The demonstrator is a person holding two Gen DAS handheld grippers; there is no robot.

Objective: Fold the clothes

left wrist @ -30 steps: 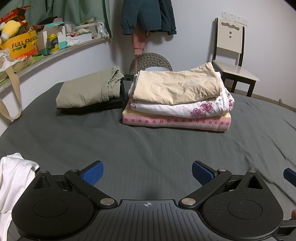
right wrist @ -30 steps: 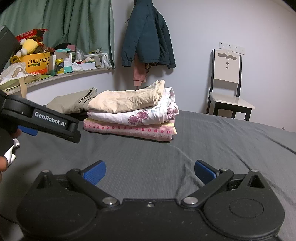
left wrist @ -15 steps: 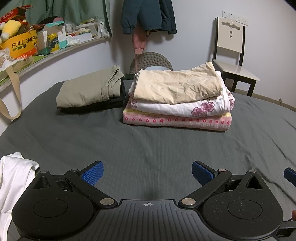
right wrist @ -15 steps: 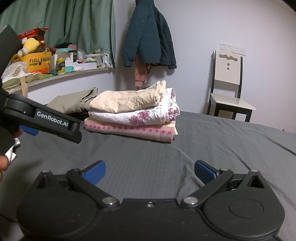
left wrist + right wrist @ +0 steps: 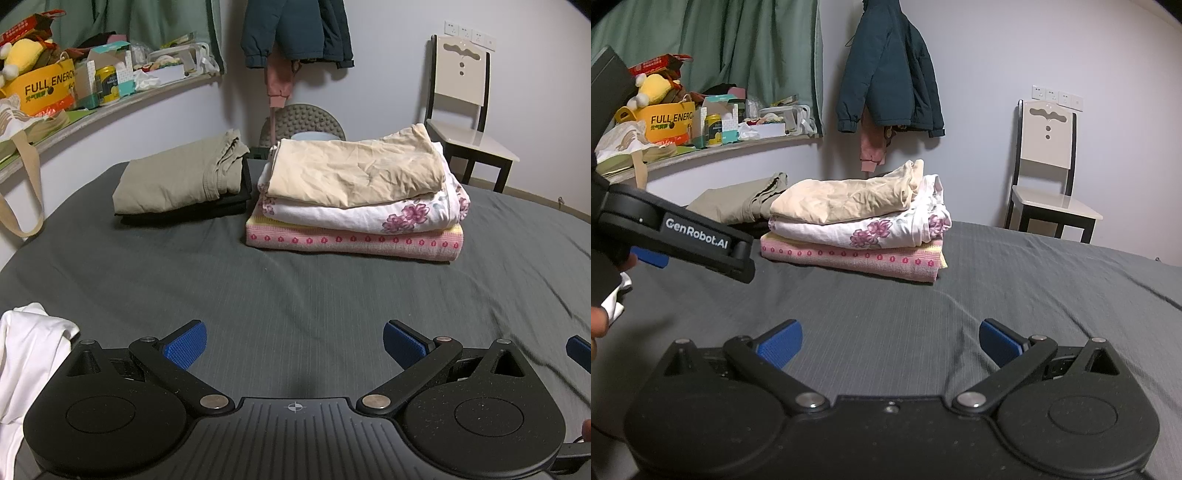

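Note:
A folded stack lies on the grey bed: a beige garment [image 5: 354,173] on a white floral one [image 5: 369,214] on a pink knit piece [image 5: 351,242]. Left of it sits a folded olive garment [image 5: 177,177] over a black one. A loose white garment [image 5: 26,354] lies at the near left edge, just left of my left gripper [image 5: 293,341], which is open and holds nothing. My right gripper [image 5: 890,341] is open over bare sheet. The same stack [image 5: 857,225] shows in the right wrist view, with the left gripper's body [image 5: 676,232] at the left.
The grey bed sheet [image 5: 295,288] spreads wide between the grippers and the stacks. A cluttered shelf [image 5: 74,92] runs along the left wall. A chair [image 5: 465,110] stands at the back right, and a dark jacket [image 5: 890,74] hangs on the wall.
The right wrist view has lifted slightly, so the folded stack sits lower and a little to the right. The left wrist view is nearly the same. Both grippers stay open.

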